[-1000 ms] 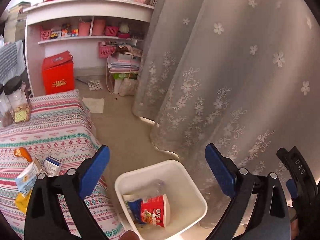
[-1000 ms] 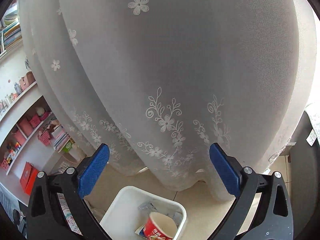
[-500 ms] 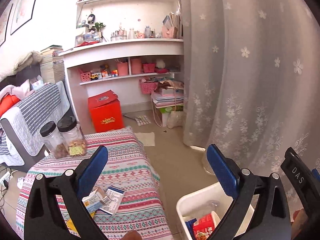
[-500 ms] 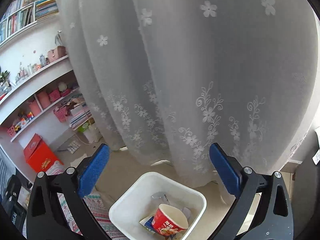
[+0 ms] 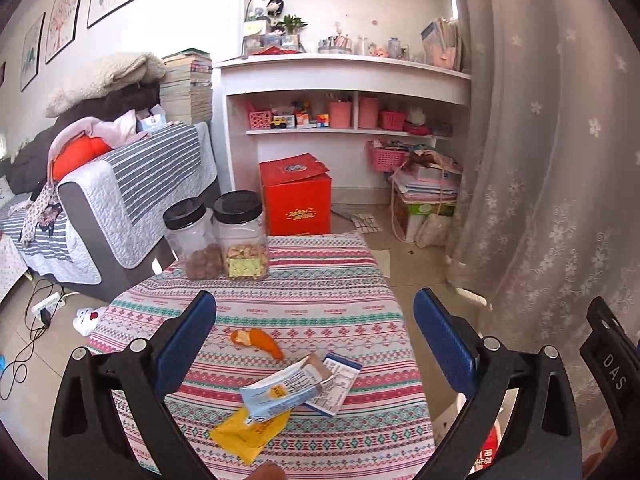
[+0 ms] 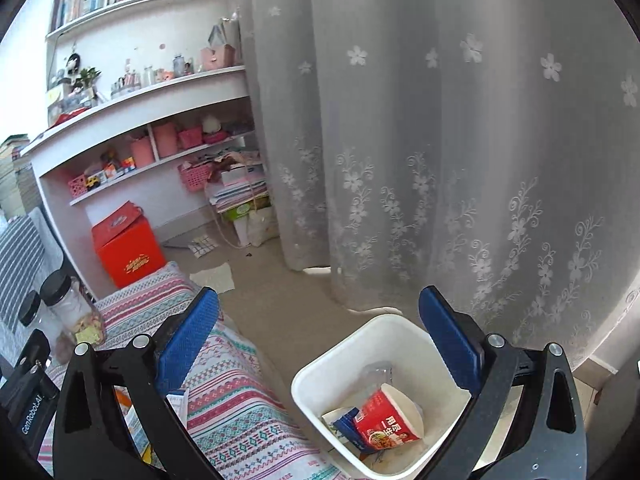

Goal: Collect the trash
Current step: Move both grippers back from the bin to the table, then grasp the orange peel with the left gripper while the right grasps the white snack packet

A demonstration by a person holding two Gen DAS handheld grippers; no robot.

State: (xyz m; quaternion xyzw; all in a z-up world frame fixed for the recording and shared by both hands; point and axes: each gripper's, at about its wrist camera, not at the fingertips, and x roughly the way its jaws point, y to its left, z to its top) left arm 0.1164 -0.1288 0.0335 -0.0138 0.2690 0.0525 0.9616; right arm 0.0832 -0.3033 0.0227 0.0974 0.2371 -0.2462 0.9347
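My left gripper is open and empty above the table with the striped cloth. On the cloth lie an orange peel, a light blue wrapper, a small white carton and a yellow wrapper. My right gripper is open and empty, above the floor between the table and a white bin. The bin holds a red noodle cup, a blue wrapper and a clear plastic piece.
Two black-lidded jars stand at the table's far edge. A red box, shelves and stacked papers lie beyond. A grey flowered curtain hangs behind the bin. A sofa is at the left.
Both grippers swung left, away from the bin. The left wrist view went from the bin to the table with the trash. The right wrist view now takes in the table edge and shelves.
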